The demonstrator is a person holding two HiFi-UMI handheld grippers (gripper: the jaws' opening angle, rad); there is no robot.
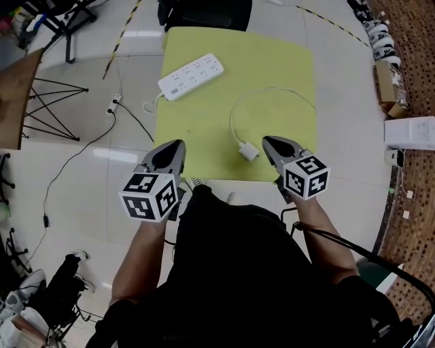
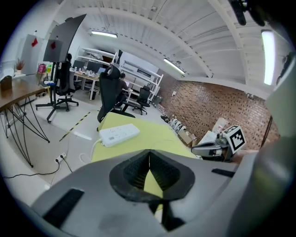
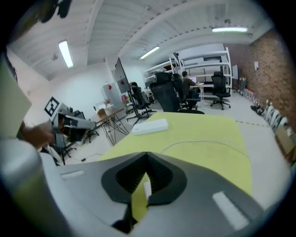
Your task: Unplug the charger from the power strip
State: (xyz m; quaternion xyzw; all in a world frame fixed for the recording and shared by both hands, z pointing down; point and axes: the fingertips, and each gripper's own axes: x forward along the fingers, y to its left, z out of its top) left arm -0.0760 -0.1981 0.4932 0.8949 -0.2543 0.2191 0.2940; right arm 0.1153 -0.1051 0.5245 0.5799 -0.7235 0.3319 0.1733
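Note:
A white power strip [image 1: 192,76] lies at the far left of the yellow table [image 1: 285,61], with no plug in its sockets. The white charger [image 1: 249,151] rests on the table near the front edge, apart from the strip, and its thin white cable [image 1: 272,92] loops behind it. My right gripper [image 1: 266,141] hovers just right of the charger, jaws shut and empty. My left gripper [image 1: 180,143] hangs over the table's front left edge, also shut on nothing. In the left gripper view the strip [image 2: 119,134] lies ahead; in the right gripper view the strip [image 3: 150,126] lies far ahead.
A black office chair [image 1: 204,13] stands behind the table. Loose black cables and a floor plug [image 1: 114,105] lie on the tiles to the left, beside a wooden table with wire legs [image 1: 17,88]. Boxes [image 1: 408,132] and shoes line the right wall.

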